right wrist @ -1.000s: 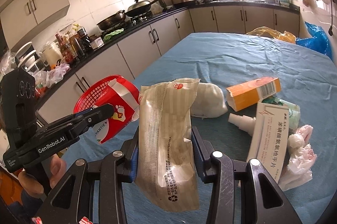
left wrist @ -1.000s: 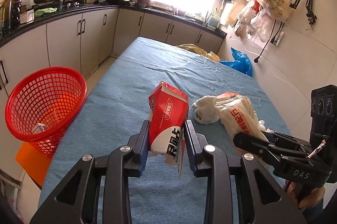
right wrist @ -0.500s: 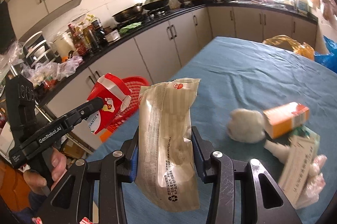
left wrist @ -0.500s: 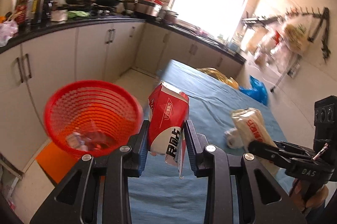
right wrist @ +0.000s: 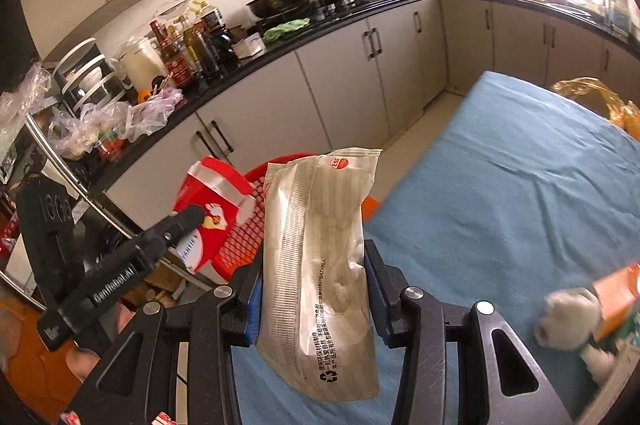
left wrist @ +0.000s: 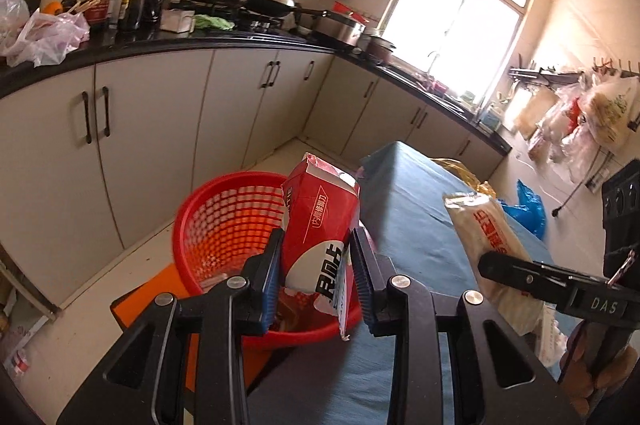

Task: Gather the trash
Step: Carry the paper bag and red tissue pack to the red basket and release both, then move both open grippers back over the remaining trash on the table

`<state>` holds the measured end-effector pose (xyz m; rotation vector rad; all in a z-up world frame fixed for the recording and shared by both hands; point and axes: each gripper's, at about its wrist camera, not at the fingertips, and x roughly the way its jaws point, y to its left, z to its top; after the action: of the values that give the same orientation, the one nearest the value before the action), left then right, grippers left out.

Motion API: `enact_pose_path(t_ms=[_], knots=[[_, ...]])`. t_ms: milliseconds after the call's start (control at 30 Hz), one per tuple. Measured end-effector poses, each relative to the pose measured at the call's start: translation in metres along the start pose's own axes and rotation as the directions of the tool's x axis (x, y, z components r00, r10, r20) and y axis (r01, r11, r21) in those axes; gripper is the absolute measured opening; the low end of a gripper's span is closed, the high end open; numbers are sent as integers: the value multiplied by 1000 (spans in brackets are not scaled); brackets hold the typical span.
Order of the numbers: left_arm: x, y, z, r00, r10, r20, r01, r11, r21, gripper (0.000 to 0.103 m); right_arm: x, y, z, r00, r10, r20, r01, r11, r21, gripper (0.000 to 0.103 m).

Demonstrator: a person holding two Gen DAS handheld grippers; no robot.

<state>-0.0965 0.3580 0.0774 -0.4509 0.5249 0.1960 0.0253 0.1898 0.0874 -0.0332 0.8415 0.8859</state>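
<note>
My left gripper (left wrist: pixel 316 265) is shut on a red and white carton (left wrist: pixel 318 225), held upright above the near rim of the red mesh basket (left wrist: pixel 224 221) that stands on the floor beside the blue table (left wrist: pixel 412 237). My right gripper (right wrist: pixel 314 289) is shut on a beige plastic food pouch (right wrist: pixel 320 257), held upright over the table's left edge. From the right wrist view the red carton (right wrist: pixel 208 213) and the left gripper (right wrist: pixel 188 217) show at left, in front of the basket (right wrist: pixel 248 237). The pouch (left wrist: pixel 492 249) also shows at right in the left wrist view.
Grey cabinets (left wrist: pixel 152 129) under a black counter with bottles and pans line the wall behind the basket. An orange box (right wrist: pixel 616 297), a white wad (right wrist: pixel 568 313) and other scraps lie on the table (right wrist: pixel 520 185) at right. A yellow bag (right wrist: pixel 600 97) lies at the far end.
Both grippers have swung left off the table toward the red basket, each still holding its item. The basket now lies directly under the carton; table scraps slid to the right edge.
</note>
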Motion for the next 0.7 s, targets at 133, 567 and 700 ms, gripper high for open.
enact_pose_path(t_ms=[133,567,700], knots=[[9,14,3,1000,19,-8,-19,1000,-15,33,27,11,12,1000,14,-22,-15,1000,-5,48],[25,36,9,999,50,-19,-50,998,-41,45,64,13,38,1000,20,-10,-20,1000,9,65],[15,33,4,999,41,-4,-42,998,-39,57,35,7,29,998,-33,48,33,999,-11,69]])
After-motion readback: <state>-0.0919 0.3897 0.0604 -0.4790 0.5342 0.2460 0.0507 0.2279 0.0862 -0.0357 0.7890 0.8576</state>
